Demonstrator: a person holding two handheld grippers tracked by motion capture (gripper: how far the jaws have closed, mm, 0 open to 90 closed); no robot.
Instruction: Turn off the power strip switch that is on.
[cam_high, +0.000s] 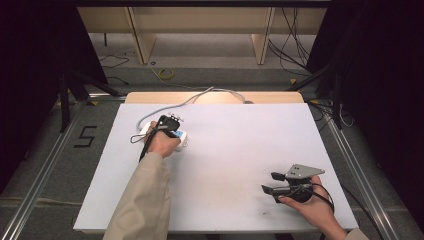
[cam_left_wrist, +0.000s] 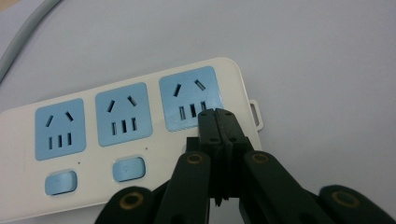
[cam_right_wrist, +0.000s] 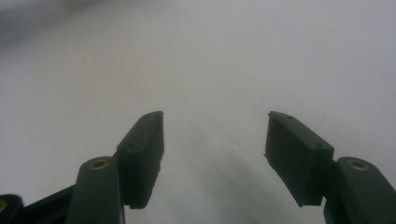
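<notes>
Power strip (cam_left_wrist: 126, 140), white with blue sockets, near desk's far-left part. Left gripper (cam_left_wrist: 218, 114) above its end socket, jaws together. Right gripper (cam_right_wrist: 215, 140) near front-right corner, jaws apart, empty.

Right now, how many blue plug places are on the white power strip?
3. On the power strip, the blue sockets sit in a row: one at the left, one in the middle, and one by the closed left gripper, which partly covers it.

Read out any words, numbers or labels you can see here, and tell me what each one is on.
"5": black mark on the grey floor left of the table.
Power strip: no brand or lettering readable; its blue switch buttons carry faint marks too blurred to read.
Nothing else legible.
</notes>
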